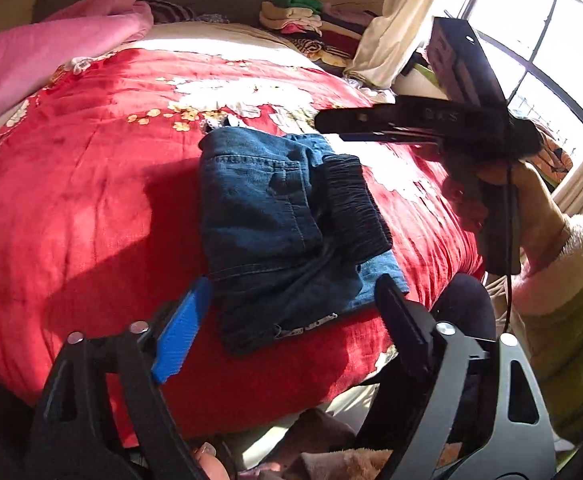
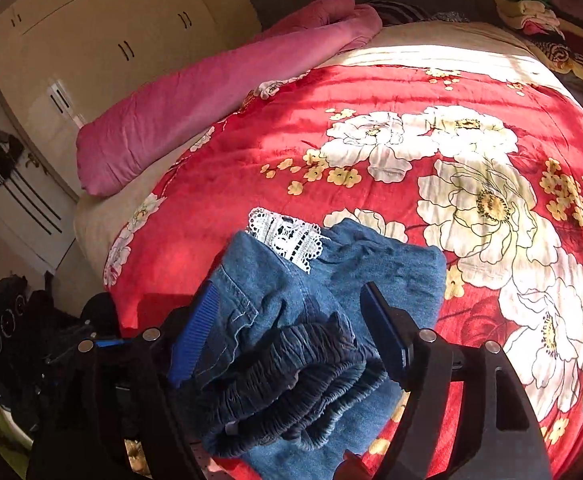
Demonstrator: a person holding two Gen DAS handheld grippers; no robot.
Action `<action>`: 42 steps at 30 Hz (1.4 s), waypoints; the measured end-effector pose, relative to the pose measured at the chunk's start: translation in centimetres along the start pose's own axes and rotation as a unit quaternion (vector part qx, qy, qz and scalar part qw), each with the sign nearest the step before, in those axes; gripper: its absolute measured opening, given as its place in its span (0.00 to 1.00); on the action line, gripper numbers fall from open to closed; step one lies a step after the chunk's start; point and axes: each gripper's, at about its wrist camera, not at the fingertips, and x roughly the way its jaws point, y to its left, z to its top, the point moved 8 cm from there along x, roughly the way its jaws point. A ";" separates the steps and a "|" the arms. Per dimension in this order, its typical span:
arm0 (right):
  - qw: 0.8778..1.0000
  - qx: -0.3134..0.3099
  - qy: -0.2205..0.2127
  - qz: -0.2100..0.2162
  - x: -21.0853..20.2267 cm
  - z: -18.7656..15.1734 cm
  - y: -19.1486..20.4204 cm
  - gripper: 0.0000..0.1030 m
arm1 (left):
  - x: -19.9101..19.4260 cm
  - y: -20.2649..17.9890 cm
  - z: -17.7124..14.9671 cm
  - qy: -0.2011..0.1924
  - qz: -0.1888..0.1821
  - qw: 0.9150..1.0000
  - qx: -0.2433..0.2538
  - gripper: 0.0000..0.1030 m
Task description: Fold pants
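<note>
Pants folded on bed, just ahead of left gripper, between right gripper fingers. Both wide, probably gripping nothing. Press flat, square edges, avoid snagging waistband.

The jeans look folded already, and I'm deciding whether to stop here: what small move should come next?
Probably lift both tongs clear. The jeans lie in a compact bundle on the red quilt, elastic waistband on top, and both tongs stand open around it without pinching.
</note>
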 end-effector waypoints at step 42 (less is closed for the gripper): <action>0.995 0.035 -0.090 0.012 -8.2 -7.4 -0.3 0.49 | -0.6 -0.8 0.5 0.043 -0.125 0.991 -0.011 0.57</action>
